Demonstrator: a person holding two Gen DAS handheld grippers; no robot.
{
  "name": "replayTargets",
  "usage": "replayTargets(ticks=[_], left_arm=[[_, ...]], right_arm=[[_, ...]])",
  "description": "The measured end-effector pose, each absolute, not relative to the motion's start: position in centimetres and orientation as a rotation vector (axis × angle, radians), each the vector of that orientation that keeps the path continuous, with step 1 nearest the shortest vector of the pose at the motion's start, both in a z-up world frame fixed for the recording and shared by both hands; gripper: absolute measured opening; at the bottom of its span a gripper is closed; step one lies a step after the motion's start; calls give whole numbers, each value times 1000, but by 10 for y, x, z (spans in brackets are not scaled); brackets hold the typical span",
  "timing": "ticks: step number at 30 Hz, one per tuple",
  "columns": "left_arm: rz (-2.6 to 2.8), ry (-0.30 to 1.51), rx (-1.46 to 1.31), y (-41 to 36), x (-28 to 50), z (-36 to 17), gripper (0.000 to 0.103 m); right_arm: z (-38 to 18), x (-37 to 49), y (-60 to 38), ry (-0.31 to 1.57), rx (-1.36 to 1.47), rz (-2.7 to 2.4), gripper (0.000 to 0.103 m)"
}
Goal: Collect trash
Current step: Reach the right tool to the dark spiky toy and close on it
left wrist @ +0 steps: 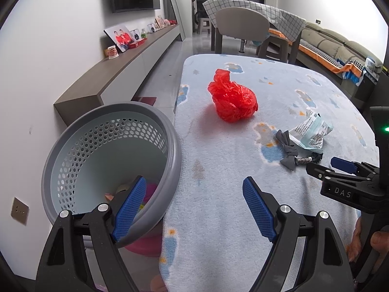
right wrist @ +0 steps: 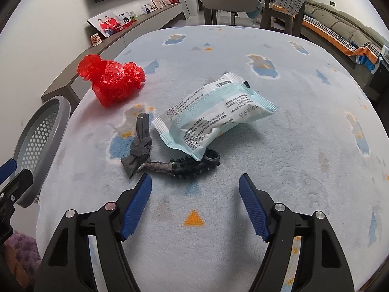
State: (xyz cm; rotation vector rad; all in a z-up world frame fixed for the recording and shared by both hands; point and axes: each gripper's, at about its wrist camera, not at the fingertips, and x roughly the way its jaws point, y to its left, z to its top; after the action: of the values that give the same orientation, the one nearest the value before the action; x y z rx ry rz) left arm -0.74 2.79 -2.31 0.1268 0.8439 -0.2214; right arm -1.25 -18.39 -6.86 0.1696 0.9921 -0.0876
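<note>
Where legible, "DAS" on the right gripper point(left wrist: 340, 168), beside printed wrapper point(right wrist: 214, 116).

A framed family photo point(left wrist: 120, 37) leaned on the long wall shelf point(left wrist: 136, 56). Beyond the worktop's far edge stood a grey chair point(left wrist: 243, 25) and a sofa point(left wrist: 340, 48).

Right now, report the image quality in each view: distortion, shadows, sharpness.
Left wrist view: strong fisheye bending, dark corner vignette; the red bag is sharp and casts a soft reddish shadow on the table cover. Right wrist view: same bending; print on the wipes packet is sharp, no glare.
</note>
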Motion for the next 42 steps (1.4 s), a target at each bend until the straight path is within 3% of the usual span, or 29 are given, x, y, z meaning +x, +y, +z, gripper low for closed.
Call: replayTargets(ticks=[27,42], left_arm=[[-227,848,127,28,-7,-21,80],[-235,855,131,23,-6,-25,80]], right_arm=[[-76,9,-167,1018,115,-112,74],[-71,-13,-182,1005,158,-84,70]])
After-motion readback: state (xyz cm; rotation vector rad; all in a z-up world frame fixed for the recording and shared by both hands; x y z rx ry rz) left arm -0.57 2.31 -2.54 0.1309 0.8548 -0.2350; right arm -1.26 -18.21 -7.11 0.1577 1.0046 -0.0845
